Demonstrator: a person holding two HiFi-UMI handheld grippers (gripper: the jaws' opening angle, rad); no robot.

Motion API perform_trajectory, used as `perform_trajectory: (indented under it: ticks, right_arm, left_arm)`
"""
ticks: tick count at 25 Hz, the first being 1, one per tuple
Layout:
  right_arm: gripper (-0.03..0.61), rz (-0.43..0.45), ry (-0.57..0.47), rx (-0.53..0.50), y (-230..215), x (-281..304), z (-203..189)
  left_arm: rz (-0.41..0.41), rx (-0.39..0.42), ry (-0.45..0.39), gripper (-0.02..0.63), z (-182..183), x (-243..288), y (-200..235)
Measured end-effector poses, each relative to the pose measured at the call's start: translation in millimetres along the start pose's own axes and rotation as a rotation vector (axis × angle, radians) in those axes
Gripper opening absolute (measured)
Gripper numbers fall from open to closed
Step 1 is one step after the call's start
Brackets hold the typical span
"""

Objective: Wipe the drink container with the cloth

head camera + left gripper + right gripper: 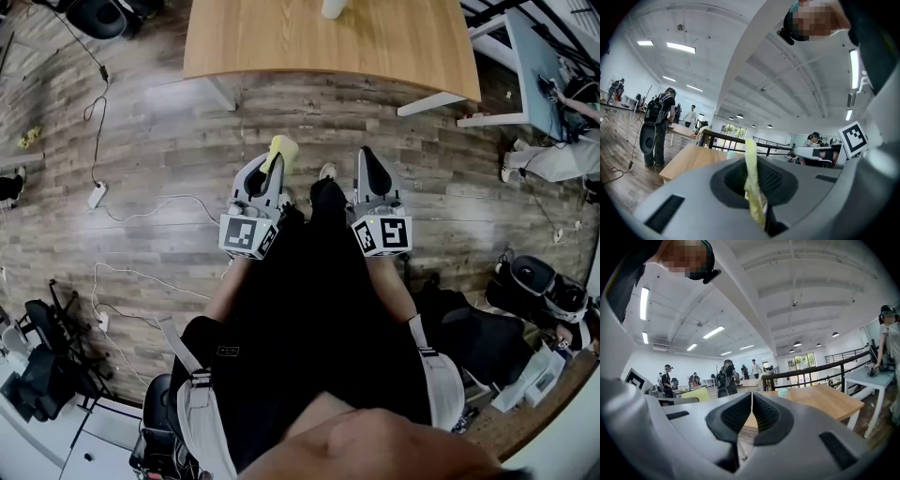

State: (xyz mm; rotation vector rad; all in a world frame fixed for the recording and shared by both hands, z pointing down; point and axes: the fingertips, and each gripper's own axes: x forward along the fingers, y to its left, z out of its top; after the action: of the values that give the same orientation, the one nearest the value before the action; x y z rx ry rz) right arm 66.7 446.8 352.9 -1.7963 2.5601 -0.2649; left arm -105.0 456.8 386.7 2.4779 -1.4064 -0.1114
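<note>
**A:** Where are we w/ the wipe?

**B:** Not begun, as far as I can judge. My left gripper is clamped on the yellow cloth. In the left gripper view a strip of it stands up between the jaws, pinched tight. So cloth's in hand, that bit is done.

**A:** And the right?

**B:** Right gripper has its jaws together w/ nothing between them, pads meeting edge to edge.

**A:** Where's the target?

**B:** The drink container sits on the wooden table, at the very top of the head view, so only its pale base shows there. In the right gripper view it's a small pale-green thing on the tabletop, too small to say more. Both grippers hang over the plank floor, well apart from the table.

**A:** So what's left?

**B:** Basically all of it, imo: close the gap to the table, prob steady the container w/ the right, then bring the cloth onto it & rub. No contact btw cloth and container yet
</note>
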Motion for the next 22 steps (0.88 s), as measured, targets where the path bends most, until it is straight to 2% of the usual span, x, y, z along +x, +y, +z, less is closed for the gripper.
perform_trajectory:
  ticks: [9, 16, 22]
  right_arm:
    - [0.034, 0.028, 0.008, -0.004, 4, 33, -8]
    - [0.034, 0.027, 0.010, 0.004, -26, 79, -1]
    - [0.034, 0.047, 0.019, -0.002, -68, 133, 8]
  left_arm:
    - [0.006, -0.006, 0.012, 0.032, -2, 22, 20]
    - [0.004, -0.006, 0.039, 0.032, 3, 72, 37]
    - [0.027, -0.004, 0.044, 0.032, 12, 138, 52]
